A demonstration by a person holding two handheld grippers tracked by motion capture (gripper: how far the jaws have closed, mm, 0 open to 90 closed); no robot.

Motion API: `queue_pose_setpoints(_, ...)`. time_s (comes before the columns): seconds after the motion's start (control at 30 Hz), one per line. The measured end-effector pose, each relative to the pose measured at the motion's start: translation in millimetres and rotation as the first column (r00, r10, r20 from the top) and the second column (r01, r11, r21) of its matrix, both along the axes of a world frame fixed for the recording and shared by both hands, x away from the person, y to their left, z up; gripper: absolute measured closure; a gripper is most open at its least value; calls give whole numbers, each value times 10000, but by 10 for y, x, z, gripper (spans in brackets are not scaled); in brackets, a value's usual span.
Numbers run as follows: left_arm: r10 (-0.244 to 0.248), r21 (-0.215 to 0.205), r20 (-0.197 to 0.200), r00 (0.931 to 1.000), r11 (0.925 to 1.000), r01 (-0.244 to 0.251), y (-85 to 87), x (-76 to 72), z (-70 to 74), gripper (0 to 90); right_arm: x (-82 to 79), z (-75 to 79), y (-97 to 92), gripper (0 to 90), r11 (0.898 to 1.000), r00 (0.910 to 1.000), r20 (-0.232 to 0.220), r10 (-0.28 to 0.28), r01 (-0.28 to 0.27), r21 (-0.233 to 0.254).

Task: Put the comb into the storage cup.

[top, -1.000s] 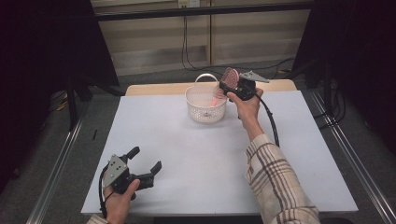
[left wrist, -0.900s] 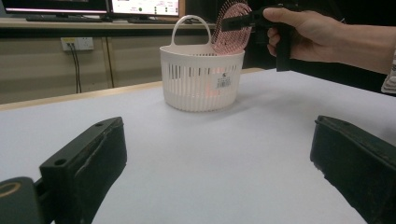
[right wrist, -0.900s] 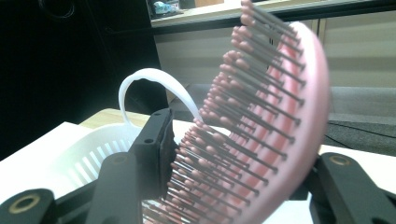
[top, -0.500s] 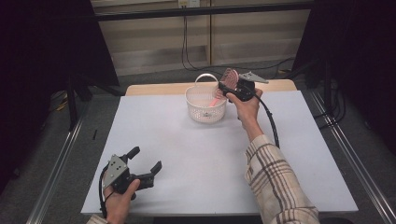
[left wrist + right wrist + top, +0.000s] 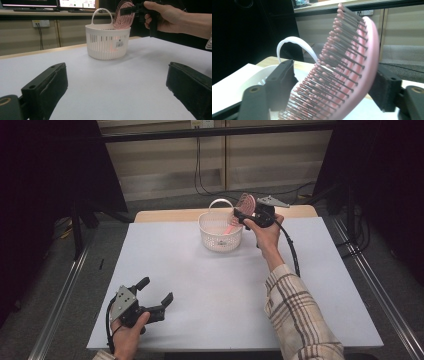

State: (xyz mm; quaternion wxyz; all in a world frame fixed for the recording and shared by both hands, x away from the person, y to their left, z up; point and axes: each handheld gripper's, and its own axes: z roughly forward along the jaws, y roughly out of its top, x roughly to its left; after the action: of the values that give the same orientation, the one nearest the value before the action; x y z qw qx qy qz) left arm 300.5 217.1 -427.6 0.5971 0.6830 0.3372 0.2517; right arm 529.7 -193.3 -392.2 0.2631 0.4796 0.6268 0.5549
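A white slotted basket (image 5: 220, 236) (image 5: 107, 42) with a hoop handle stands at the back middle of the white table (image 5: 210, 285). A pink bristle hairbrush (image 5: 245, 204) (image 5: 123, 13) (image 5: 352, 62) stands tilted over its right rim, handle down inside. My right gripper (image 5: 241, 216) (image 5: 130, 10) (image 5: 334, 70) is at the brush head. Its jaws have just been opening and stand open, with the head loose between them. My left gripper (image 5: 156, 290) (image 5: 116, 70) rests open and empty near the front left, facing the basket.
A black cable (image 5: 292, 252) trails from the right gripper along the plaid sleeve (image 5: 295, 315). A wooden strip (image 5: 165, 215) edges the table's back. Dark stands and floor rails (image 5: 60, 300) flank the table. Monitors (image 5: 75, 3) sit on a shelf behind.
Both hands have stayed in place. The brush head still stands at the right gripper over the basket's rim, with no clear shift in the high view.
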Motion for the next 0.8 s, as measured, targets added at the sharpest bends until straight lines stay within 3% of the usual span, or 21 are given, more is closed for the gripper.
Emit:
queue_pose_setpoints(0.2,-48,18,35,10000,10000,48,-21,11,4,38,-5,18,-9,155,9999,9999,90,94,-94,-74)
queue_pose_setpoints(0.33,3,37,54,10000,10000,-3,-5,11,4,38,-16,29,-6,43,10000,10000,55,29,-28,-79)
queue_pose_setpoints(0.47,8,49,74,10000,10000,-9,-6,6,5,38,-31,53,-16,33,9999,9999,38,152,-152,75)
queue_pose_setpoints(0.8,40,-22,59,10000,10000,-40,-9,1,5,38,-114,126,-68,6,9995,9992,391,92,-80,-292)
